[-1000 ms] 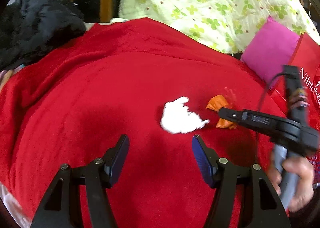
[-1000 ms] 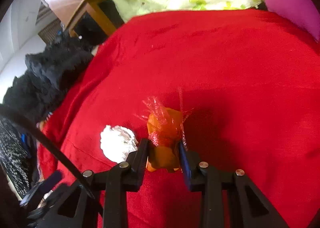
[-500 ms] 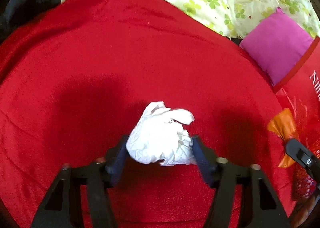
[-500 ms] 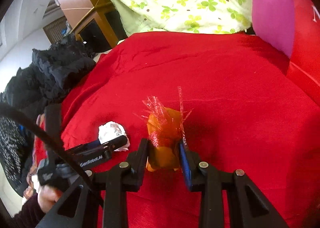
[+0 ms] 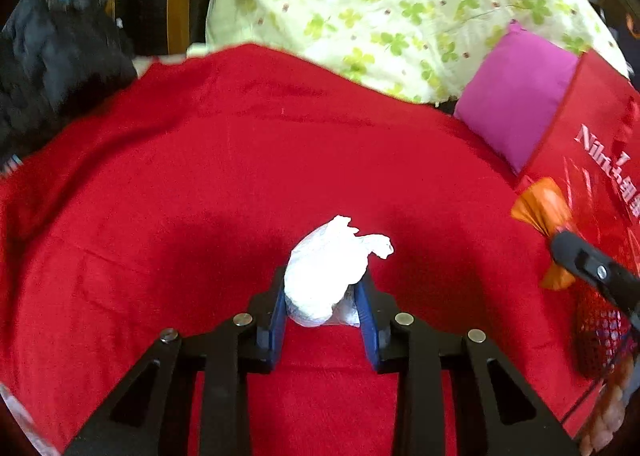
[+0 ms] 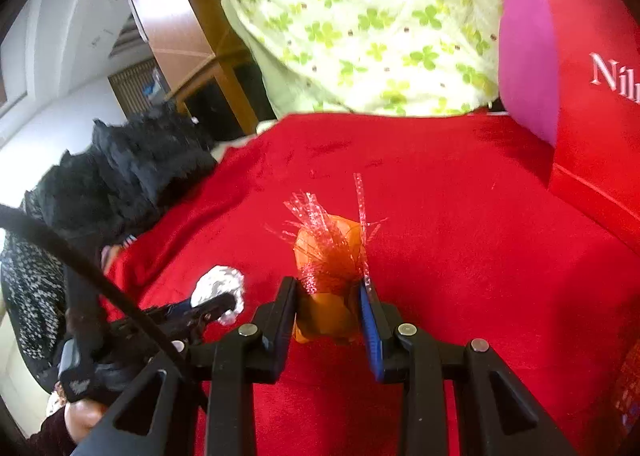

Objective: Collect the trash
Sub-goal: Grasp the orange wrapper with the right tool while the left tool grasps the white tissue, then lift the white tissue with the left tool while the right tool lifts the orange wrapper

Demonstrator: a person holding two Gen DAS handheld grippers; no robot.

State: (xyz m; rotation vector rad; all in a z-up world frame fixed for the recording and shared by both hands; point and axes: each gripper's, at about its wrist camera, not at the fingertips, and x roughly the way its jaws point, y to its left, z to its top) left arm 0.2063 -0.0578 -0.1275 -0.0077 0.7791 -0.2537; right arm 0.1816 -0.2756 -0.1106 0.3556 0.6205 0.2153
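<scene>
At far left, dark clothing (image 5: 52, 67) is heaped at the edge of a red blanket (image 5: 200, 183). At centre, the left gripper (image 5: 324, 310) is closed on a crumpled white paper wad (image 5: 326, 276), pinched between its blue pads just above the blanket. Behind lies a clover-print quilt (image 5: 400, 3) (a pink cushion (image 5: 516, 95) leans beside it). At right, before a red bag (image 6: 596, 107), the right gripper (image 6: 328, 314) is clamped on an orange wrapper (image 6: 326, 252) with a frayed red mesh top, clear of the blanket.
</scene>
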